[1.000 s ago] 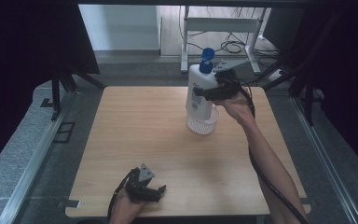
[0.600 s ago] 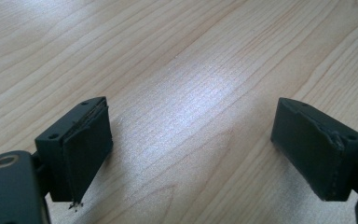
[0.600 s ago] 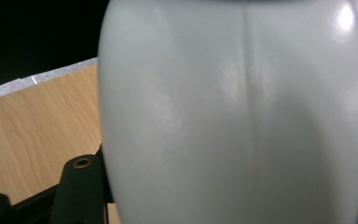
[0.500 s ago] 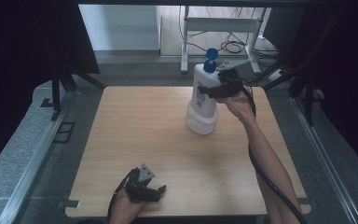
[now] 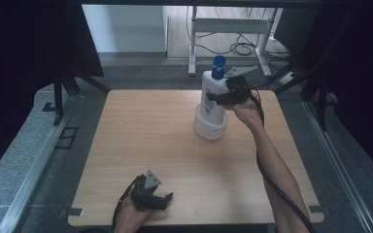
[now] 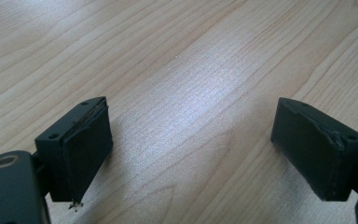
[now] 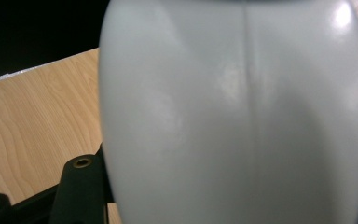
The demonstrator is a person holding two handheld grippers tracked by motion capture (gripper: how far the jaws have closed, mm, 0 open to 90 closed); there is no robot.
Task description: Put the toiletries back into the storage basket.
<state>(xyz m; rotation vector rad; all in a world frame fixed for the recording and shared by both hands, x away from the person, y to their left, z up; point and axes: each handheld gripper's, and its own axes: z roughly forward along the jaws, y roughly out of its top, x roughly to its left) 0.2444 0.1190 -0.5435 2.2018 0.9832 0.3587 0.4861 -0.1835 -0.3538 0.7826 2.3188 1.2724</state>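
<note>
The wooden counter (image 5: 175,160) carries little: a white ribbed cup-like holder (image 5: 211,128) toward its far right part, and in it the foot of a tall white bottle (image 5: 212,99) with a blue cap (image 5: 218,67). The bottle stands nearly upright, its base inside or just at the holder's rim; how deep it sits I cannot tell from the high view.

The right claw (image 5: 217,97) is clamped on the bottle's upper body from the side, and in the right gripper view the bottle's pale wall (image 7: 242,121) fills the space between the jaws. The left claw (image 5: 166,198) rests low at the counter's near edge, well apart from the bottle; its jaws stand wide apart with nothing between them, bare wood (image 6: 191,93) showing beyond the pads (image 6: 86,149).

The step in hand looks like seating the bottle into the holder. Next, I judge, the bottle should be pressed straight down until it rests firmly, kept vertical so the light holder does not tip or slide, and only then should the right claw let go.
</note>
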